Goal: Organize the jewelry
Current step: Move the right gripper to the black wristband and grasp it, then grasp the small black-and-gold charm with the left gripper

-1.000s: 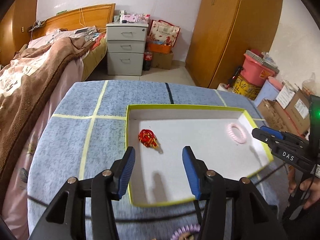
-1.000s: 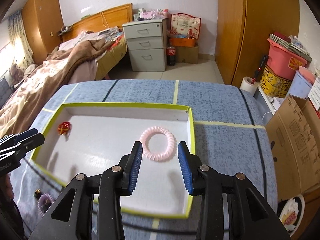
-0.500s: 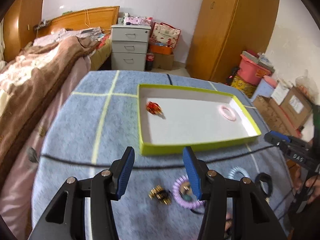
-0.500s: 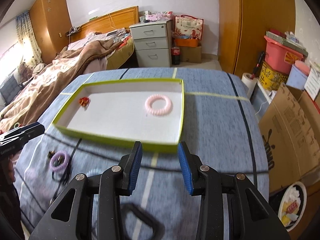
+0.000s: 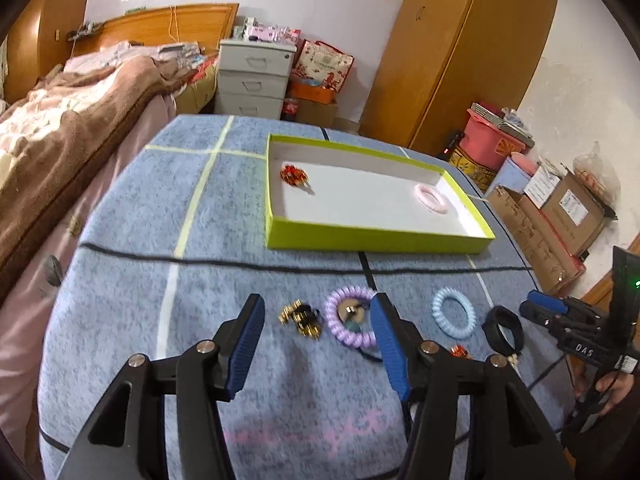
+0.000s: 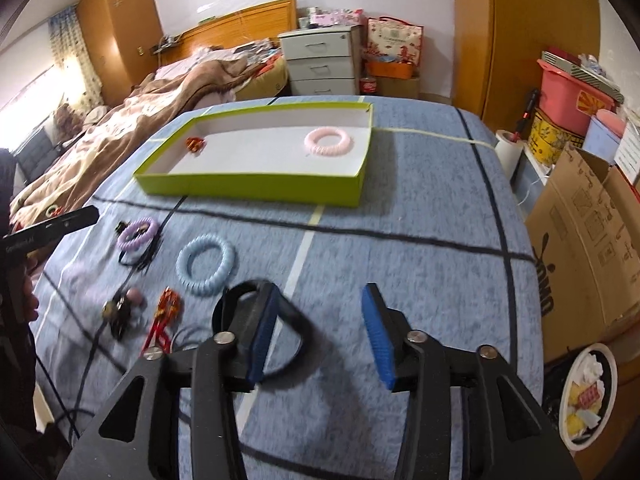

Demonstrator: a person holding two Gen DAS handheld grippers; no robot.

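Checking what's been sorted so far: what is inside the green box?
Inside the green box lie a pink coil hair tie toward one end and a small red ornament toward the other. Its near wall hides a strip of the floor.

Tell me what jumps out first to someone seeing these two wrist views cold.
The green-rimmed box at the far side of the blue bedspread, white inside, holding a pink coil ring and a small red trinket at opposite ends. Next, the loose pieces on the near cloth: a purple coil ring, a light blue coil ring and a black band. Both pairs of jaws are opening with nothing between them.
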